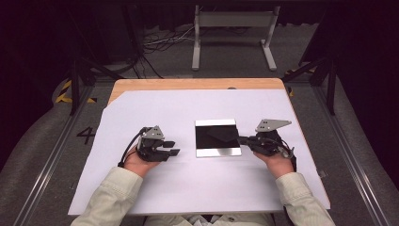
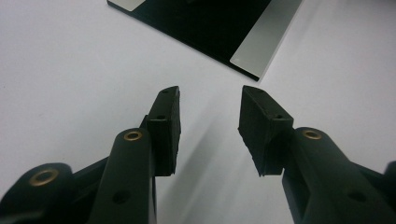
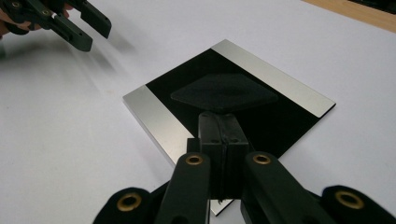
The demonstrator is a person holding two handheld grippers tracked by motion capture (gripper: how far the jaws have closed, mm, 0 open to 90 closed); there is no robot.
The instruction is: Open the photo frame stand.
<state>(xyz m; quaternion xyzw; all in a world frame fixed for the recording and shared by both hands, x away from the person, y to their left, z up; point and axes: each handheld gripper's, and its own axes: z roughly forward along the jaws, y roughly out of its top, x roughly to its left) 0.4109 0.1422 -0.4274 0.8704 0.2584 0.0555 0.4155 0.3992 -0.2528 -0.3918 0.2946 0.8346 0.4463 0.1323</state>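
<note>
My right tool [image 3: 223, 135] clenched over black plate [image 1: 218, 137] (silver strips along two edges); left tool [image 2: 209, 125] released, resting beside plate on white-covered table [image 1: 155, 188].

Bright overhead light washes the white sheet [image 1: 155, 188] on the counter [image 1: 188, 84]; surroundings fall dark; near jaws blur softly, casting faint shadows.

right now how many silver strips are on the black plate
2: one strip along the plate's far edge, one strip along its near edge. The right gripper may hide a little.
</note>
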